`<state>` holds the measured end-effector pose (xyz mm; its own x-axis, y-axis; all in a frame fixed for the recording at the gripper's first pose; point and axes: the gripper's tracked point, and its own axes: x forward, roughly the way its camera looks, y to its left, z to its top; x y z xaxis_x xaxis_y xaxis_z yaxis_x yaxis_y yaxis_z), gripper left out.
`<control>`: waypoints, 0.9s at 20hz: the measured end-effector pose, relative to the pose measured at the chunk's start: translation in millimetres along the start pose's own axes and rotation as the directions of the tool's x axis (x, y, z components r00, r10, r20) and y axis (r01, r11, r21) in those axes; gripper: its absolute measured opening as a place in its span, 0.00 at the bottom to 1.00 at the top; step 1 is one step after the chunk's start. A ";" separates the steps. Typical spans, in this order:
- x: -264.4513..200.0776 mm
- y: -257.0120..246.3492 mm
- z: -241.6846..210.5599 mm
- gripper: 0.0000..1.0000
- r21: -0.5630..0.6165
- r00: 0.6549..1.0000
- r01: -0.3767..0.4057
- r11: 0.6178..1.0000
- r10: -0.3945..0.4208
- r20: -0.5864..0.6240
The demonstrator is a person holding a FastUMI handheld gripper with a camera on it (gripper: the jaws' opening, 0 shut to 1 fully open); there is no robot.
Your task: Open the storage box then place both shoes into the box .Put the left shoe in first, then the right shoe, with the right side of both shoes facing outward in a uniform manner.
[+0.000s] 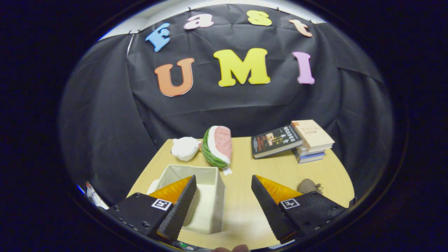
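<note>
A cream fabric storage box (pixel 218 206) stands open on the wooden table (pixel 252 217), its inside bare as far as I can see. My gripper (pixel 223 178) is open above the table with nothing between its fingers. The left finger (pixel 180 206) hangs over the box's opening, and the right finger (pixel 269 206) is over bare table to the box's right. A small brown thing (pixel 308 185), perhaps a shoe, lies just beyond the right finger and is partly hidden by it. A white rounded thing (pixel 153 186) peeks out at the box's left side.
Beyond the box lie a watermelon-slice plush (pixel 218 146) and a white plush (pixel 185 148). A stack of books (pixel 311 140) sits at the far right with a dark book (pixel 274 141) leaning on it. Black cloth walls close the booth.
</note>
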<state>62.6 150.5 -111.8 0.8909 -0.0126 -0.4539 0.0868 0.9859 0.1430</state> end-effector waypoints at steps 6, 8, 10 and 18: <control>-12.6 -107.6 -0.1 0.96 -0.046 0.999 0.017 0.999 -0.016 0.034; -16.2 -145.3 -6.6 0.96 -0.057 0.998 0.049 0.997 -0.048 0.033; -18.2 -181.5 -16.4 0.96 -0.063 0.997 0.077 0.995 -0.076 0.021; 17.3 -297.6 -78.2 0.96 -0.097 0.991 0.102 0.990 -0.109 -0.078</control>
<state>17.3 -130.1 -231.0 0.8384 -0.1072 -0.5344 0.1331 0.9910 0.0100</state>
